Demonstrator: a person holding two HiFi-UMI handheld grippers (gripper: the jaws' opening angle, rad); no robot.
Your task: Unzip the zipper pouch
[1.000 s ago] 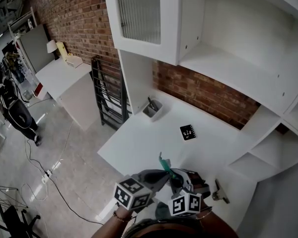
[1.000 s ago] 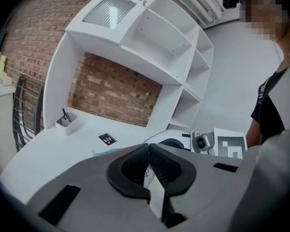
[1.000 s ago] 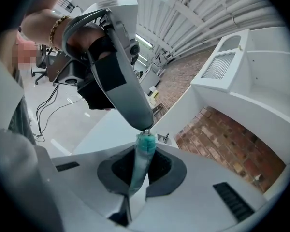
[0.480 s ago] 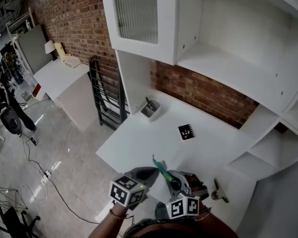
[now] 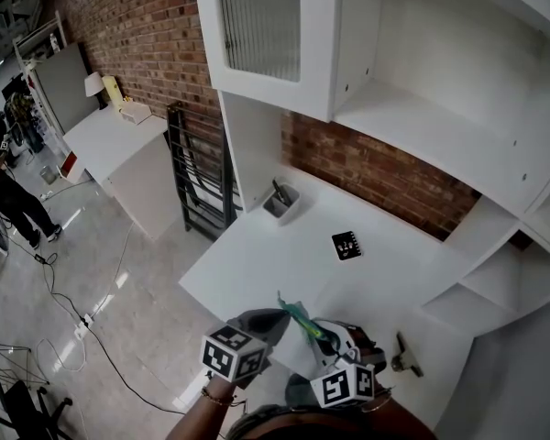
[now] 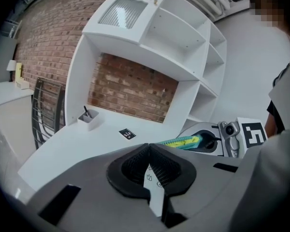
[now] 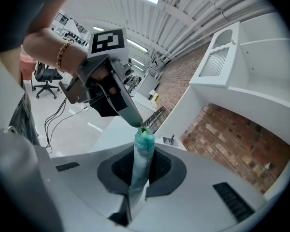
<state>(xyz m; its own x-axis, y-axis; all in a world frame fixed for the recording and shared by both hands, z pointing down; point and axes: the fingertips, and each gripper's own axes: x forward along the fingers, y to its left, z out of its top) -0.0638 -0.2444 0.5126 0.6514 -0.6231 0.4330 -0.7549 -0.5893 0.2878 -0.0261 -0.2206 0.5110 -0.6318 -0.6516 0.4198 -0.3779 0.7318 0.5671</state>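
the zipper pouch [image 5: 304, 323] hangs in the air, low and near, over the near edge of the white bench [image 5: 257, 264]. the right gripper [image 7: 141, 164] is clamped on its teal edge, which stands up through the closed jaws. the left gripper [image 6: 149, 164] is pinched tight on a white tag [image 6: 153, 185], and the teal-and-yellow zip line [image 6: 183, 142] runs off from it to the right. over the last second the left gripper has drawn left and slightly down, away from the right one, which barely stirred. the teal strip between them now shows longer. i judge the zip is being pulled along; how far it is open i cannot tell. farther off on the bench lies a black card [image 5: 346, 245].
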